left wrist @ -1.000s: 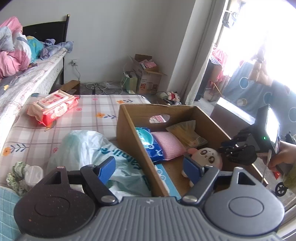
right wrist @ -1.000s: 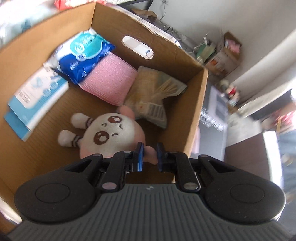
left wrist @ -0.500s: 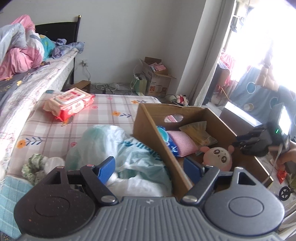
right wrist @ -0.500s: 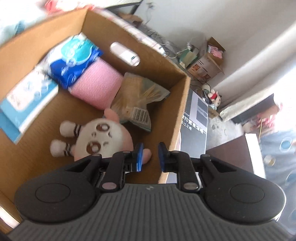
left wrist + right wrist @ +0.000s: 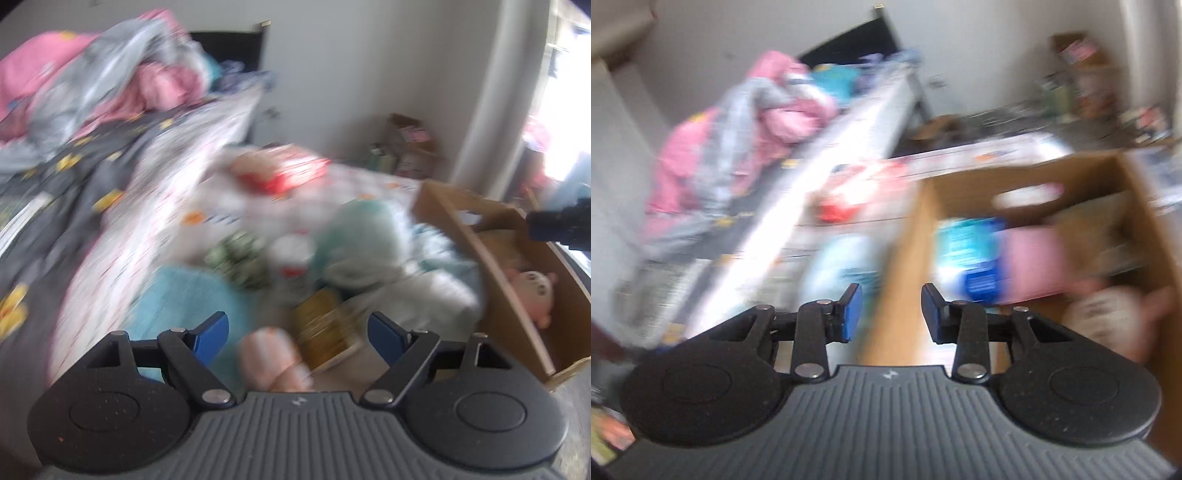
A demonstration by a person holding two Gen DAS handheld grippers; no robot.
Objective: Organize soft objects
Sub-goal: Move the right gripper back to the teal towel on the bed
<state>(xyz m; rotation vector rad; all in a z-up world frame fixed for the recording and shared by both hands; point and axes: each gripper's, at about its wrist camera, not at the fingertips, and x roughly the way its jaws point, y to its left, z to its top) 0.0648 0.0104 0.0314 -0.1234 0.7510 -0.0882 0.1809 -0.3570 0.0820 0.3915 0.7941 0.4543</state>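
Sorting soft goods at the cardboard box: both views blurred

Checked tablecloth (image 5: 155, 236), white with small flower prints, covers the low surface that bears the cardboard box (image 5: 476, 254). Left of the box, a bed (image 5: 85, 173) runs back to a dark headboard, piled with pink and grey bedding (image 5: 110, 81). Beyond the box, a white wall, a floor box of clutter (image 5: 406, 136), and a bright window at far right.

Items on the cloth, taken from the box: a pale green plastic bag (image 5: 369, 240) lies just beside its left wall; a red-and-white wipes pack (image 5: 284, 170) sits farther back to the left; a white cup (image 5: 291, 258) and a green scrunchie (image 5: 236, 254) lie left of the bag; a teal cloth (image 5: 184, 299) is further left. A yellow packet (image 5: 325, 328) and a peach roll (image 5: 273, 358) lie near the box's front-left corner. Details are too smeared to read.

Inside the box: the pink plush toy (image 5: 532, 291) rests at the front right, a blue-white pack (image 5: 967, 254) and a pink cloth (image 5: 1034, 254) behind it.

Left gripper (image 5: 295, 336): jaws spread wide, nothing pinched, hovering over the yellow packet and peach roll.

Right gripper (image 5: 892, 312): jaws have just been opening, now partly apart and holding nothing. The box's left wall shows in the gap; contact cannot be told. The plush lies free in the box.
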